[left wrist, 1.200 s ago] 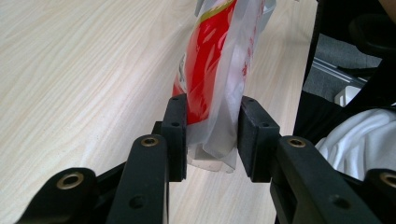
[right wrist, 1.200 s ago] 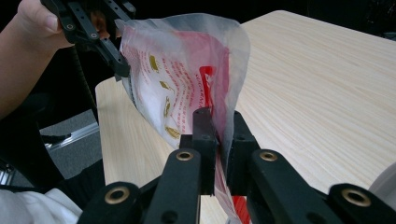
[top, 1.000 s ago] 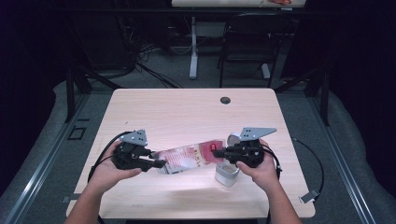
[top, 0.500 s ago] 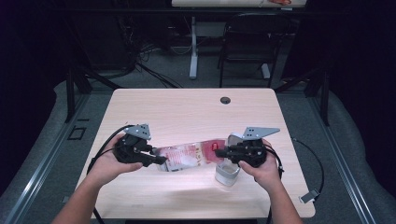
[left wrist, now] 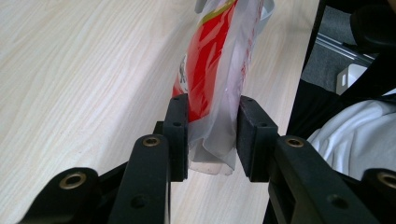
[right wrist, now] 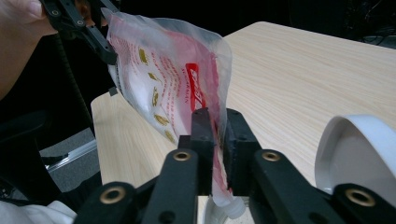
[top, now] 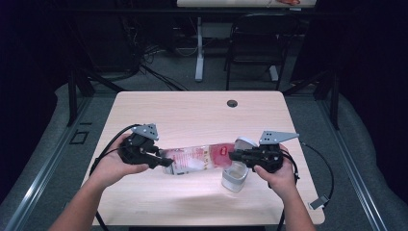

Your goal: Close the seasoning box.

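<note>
A clear plastic bag point(top: 197, 159) with red print hangs stretched between my two grippers over the near half of the wooden table point(top: 192, 115). My left gripper point(top: 166, 162) is shut on the bag's left end, and in the left gripper view the pads point(left wrist: 180, 135) press the bag point(left wrist: 210, 70) from both sides. My right gripper point(top: 232, 155) is shut on the other end; its jaws have just been closing, with the bag point(right wrist: 163, 79) between them. A clear container point(top: 234, 179) with a white flip lid point(top: 244, 143) stands just below the right gripper.
A dark round grommet point(top: 232, 103) sits near the table's far edge. Cables trail from both grippers over the table's sides. A chair point(top: 255, 43) and a table leg point(top: 199, 53) stand beyond the far edge. The white lid point(right wrist: 355, 154) rises close beside the right jaws.
My left hand has lifted slightly, raising the bag's left end a little off the table. My right hand has stayed over the container.
</note>
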Tool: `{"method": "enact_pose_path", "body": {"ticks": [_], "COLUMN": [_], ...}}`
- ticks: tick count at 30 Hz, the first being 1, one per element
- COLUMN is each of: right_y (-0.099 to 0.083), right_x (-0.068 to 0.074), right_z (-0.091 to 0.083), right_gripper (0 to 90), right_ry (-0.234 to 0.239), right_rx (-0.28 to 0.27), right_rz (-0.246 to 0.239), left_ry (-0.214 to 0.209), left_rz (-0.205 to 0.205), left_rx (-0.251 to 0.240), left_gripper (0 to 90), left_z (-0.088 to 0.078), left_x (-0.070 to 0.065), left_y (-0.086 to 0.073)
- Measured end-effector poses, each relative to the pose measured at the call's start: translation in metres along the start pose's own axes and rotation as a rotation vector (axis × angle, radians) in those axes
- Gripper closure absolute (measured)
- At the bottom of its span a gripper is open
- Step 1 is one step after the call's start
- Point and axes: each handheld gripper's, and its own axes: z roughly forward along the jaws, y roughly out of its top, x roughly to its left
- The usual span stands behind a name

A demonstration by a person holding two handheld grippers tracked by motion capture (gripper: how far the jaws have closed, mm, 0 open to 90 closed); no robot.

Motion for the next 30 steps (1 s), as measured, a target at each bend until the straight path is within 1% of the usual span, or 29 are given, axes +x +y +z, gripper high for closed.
{"method": "enact_pose_path", "body": {"ticks": [1,4,8,11,20,26,30], "right_y": [0.0,0.0,0.0,0.0,-0.001,-0.002,-0.003], "right_x": [0.0,0.0,0.0,0.0,0.0,-0.001,-0.002], "right_z": [0.0,0.0,-0.001,-0.001,-0.003,-0.004,-0.005], "right_gripper": [86.2,88.1,88.7,88.7,88.8,88.6,88.4], "right_ry": [-0.003,-0.012,-0.022,-0.024,-0.03,-0.038,-0.038], "right_rx": [0.0,0.0,-0.001,-0.005,-0.007,-0.005,-0.008], "right_rz": [0.001,-0.001,-0.001,0.002,0.003,0.003,0.006], "left_ry": [0.0,0.004,0.009,0.003,0.02,0.024,0.02], "left_rz": [-0.006,-0.007,-0.002,-0.007,0.006,0.013,0.016], "left_rx": [-0.002,0.0,0.001,0.001,0.015,0.023,0.026], "left_gripper": [68.4,68.5,68.6,68.6,68.6,68.7,68.7], "left_z": [0.0,-0.001,-0.002,-0.003,-0.005,-0.006,-0.006], "left_x": [-0.001,-0.001,-0.001,-0.001,-0.004,-0.006,-0.006], "left_y": [0.001,0.003,0.006,0.007,0.015,0.019,0.021]}}
